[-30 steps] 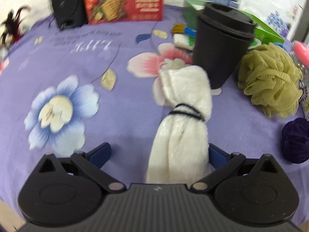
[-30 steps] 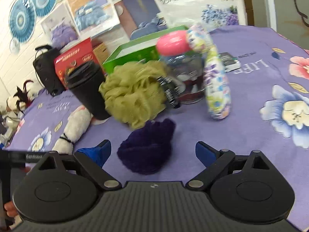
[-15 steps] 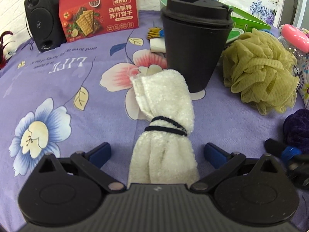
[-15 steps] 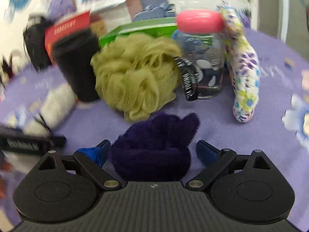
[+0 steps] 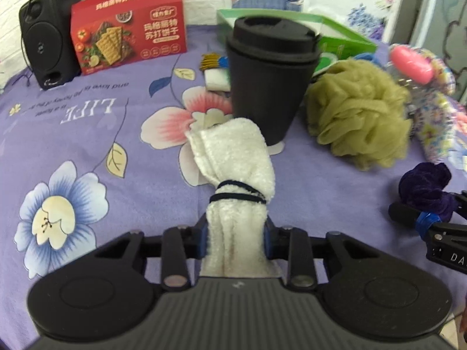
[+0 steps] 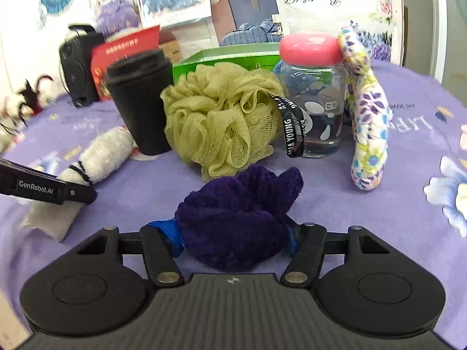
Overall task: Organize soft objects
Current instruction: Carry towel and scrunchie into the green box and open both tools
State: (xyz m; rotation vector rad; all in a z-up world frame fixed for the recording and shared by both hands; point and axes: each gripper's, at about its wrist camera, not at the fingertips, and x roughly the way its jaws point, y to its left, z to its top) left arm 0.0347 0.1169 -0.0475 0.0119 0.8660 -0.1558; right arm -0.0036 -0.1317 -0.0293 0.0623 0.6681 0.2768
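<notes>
My left gripper (image 5: 235,237) is shut on the near end of a white rolled towel (image 5: 239,172) tied with a black band; the towel lies on the purple flowered cloth (image 5: 87,122) and also shows in the right wrist view (image 6: 102,154). My right gripper (image 6: 233,233) is shut on a dark purple fluffy cloth (image 6: 239,213), also seen at the right of the left wrist view (image 5: 423,186). An olive mesh bath pouf (image 6: 219,122) sits just beyond it, also in the left wrist view (image 5: 359,110). A flowered fabric roll (image 6: 367,122) leans on a jar.
A black lidded cup (image 5: 268,73) stands right behind the towel. A glass jar with a pink lid (image 6: 315,99), a green box (image 5: 335,35), a red cracker box (image 5: 128,23) and a black speaker (image 5: 46,32) stand at the back.
Both grippers have closed: the left on the white towel's near end, the right on the purple cloth. Both were open around these things half a second ago.
</notes>
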